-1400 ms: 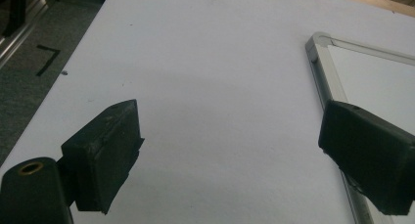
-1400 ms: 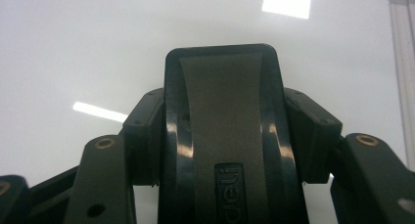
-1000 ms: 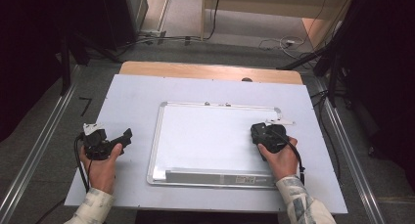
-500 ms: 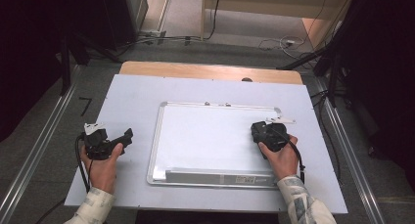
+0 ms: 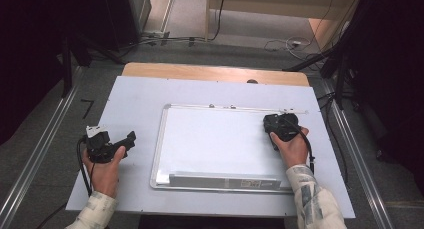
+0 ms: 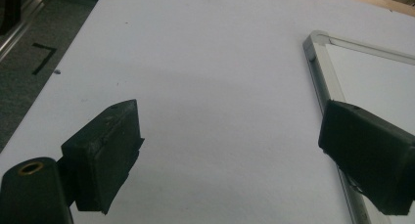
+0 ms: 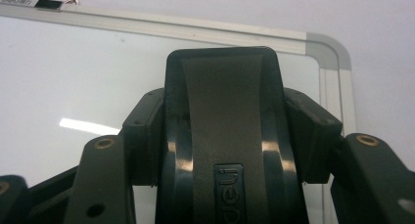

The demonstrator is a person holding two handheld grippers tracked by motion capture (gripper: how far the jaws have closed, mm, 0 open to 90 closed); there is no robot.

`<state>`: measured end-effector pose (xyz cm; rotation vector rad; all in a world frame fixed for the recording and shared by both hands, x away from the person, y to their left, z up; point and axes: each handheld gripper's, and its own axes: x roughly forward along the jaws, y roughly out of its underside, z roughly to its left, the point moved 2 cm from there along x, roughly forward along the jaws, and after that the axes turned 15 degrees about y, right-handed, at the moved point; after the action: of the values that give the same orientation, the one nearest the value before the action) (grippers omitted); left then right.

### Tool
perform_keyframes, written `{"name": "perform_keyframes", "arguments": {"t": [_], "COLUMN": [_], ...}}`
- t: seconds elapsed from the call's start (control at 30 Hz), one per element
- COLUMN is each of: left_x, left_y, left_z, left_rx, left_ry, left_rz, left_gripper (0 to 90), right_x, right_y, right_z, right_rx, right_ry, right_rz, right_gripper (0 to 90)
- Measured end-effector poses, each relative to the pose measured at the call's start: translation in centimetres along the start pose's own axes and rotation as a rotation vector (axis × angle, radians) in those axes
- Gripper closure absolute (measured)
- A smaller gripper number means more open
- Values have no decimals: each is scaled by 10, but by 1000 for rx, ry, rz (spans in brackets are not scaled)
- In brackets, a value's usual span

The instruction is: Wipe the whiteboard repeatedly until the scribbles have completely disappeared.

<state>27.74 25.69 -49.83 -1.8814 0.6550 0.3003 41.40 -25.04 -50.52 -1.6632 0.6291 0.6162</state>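
Observation:
A white whiteboard [image 5: 220, 139] with a silver frame lies flat in the middle of the table. My right gripper [image 5: 278, 126] rests over its far right corner, jaws shut on a black whiteboard eraser [image 7: 222, 77] that presses on the board [image 7: 73, 77]. In the right gripper view, the right gripper [image 7: 227, 131] clamps the eraser from both sides, close to the board's rounded corner. My left gripper [image 5: 125, 140] lies on the table left of the board. Its jaws stand wide open with nothing between them [image 6: 230, 136], and the board's frame [image 6: 318, 62] passes beside one pad [image 6: 367, 155].
The board lies on a pale grey table top [image 5: 135, 99] with a wooden strip [image 5: 215, 71] along its far edge. Metal rails [image 5: 35, 159] run down both sides. Cables lie on the floor beyond, and a black tape mark [image 5: 87, 108] sits left of the table.
My right gripper has slid with the eraser across the board, away from the person and toward the far right corner. The left gripper has stayed in place.

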Motion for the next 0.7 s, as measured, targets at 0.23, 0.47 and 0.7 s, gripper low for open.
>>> {"name": "perform_keyframes", "arguments": {"t": [0.23,0.47,0.7], "left_x": [1,1,0], "left_y": [0,0,0], "left_z": [1,1,1], "left_rx": [-2,-3,-9], "left_ry": [1,7,7], "left_rz": [4,5,3], "left_gripper": [92,92,92], "right_x": [9,9,3], "right_y": [-9,-12,-8], "right_z": [-2,10,22], "right_rx": [-6,-21,-48], "right_ry": [24,14,-17], "right_rz": [5,1,-6], "right_gripper": [384,384,384]}}
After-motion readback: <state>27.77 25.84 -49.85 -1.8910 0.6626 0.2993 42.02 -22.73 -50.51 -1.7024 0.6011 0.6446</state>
